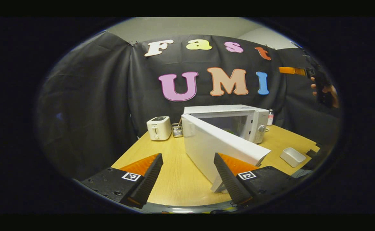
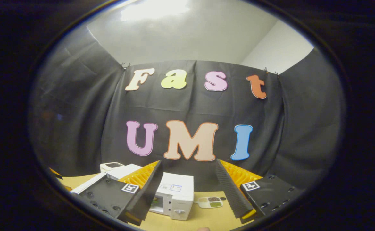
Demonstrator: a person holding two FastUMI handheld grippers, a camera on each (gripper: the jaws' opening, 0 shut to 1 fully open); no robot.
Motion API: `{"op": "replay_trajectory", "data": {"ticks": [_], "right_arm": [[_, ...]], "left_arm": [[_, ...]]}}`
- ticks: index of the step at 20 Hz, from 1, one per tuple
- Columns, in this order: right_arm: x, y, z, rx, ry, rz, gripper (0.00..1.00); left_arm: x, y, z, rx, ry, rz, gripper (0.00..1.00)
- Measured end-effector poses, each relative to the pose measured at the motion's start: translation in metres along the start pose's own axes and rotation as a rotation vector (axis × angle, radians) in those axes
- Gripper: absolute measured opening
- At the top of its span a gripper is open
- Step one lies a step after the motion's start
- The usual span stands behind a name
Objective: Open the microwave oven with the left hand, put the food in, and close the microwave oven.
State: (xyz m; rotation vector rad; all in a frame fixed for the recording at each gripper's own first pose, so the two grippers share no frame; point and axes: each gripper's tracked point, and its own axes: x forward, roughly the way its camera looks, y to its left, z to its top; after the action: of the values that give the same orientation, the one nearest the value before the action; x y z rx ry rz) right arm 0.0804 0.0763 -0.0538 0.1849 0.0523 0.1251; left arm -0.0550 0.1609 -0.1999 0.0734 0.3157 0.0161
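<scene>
1. The left gripper (image 1: 187, 179) has its two fingers spread wide apart with nothing between them, above the near part of the wooden table (image 1: 174, 173).
2. The right gripper (image 2: 187, 189) is likewise spread wide and empty, raised high and facing the booth wall; in the left gripper view it appears at the far right edge with the hand (image 1: 330, 94) that holds it.
3. The microwave oven (image 1: 238, 123) is white and boxy, standing on the table toward its back. Its door (image 1: 219, 147) is swung open toward the left gripper, hinged at the oven's left; the right finger of that gripper overlaps the door's lower edge, and contact cannot be told.
4. A control panel with a round knob (image 1: 262, 129) sits on the oven's right side.
5. The left gripper view adds a white toaster (image 1: 159, 128) left of the oven, a small wire rack (image 1: 177, 130) between them, a small bottle (image 1: 270, 117) behind the oven's right corner, and a white rectangular dish (image 1: 292, 157) on the table to the right.
6. The right gripper view looks down on the oven's top and adds a divided tray of food (image 2: 210, 201) lying just right of the oven on the table.
</scene>
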Motion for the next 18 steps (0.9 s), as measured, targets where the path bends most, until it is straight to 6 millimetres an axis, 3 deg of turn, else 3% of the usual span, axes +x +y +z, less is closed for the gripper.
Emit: {"op": "replay_trajectory", "data": {"ticks": [4,5,8,10,15,18], "right_arm": [[-0.002,-0.020,0.007,0.015,-0.002,-0.036,0.96],[-0.001,-0.022,0.009,0.016,-0.006,-0.043,1.00],[-0.001,-0.026,0.009,0.006,-0.003,-0.046,0.96],[-0.001,-0.030,0.009,-0.016,-0.004,-0.046,0.96],[0.001,-0.032,0.003,-0.029,0.010,-0.034,1.00],[0.001,-0.033,0.005,-0.020,0.014,-0.033,0.96]], "left_arm": [[0.011,-0.013,0.004,0.019,-0.012,-0.023,0.96],[0.014,-0.017,0.003,0.020,-0.014,-0.030,0.93],[0.021,-0.030,0.006,0.024,-0.024,-0.064,0.87],[0.026,-0.039,0.006,0.023,-0.020,-0.078,0.78],[0.041,-0.065,0.006,0.068,-0.021,-0.122,0.43],[0.048,-0.079,0.005,0.078,-0.013,-0.151,0.32]]}}
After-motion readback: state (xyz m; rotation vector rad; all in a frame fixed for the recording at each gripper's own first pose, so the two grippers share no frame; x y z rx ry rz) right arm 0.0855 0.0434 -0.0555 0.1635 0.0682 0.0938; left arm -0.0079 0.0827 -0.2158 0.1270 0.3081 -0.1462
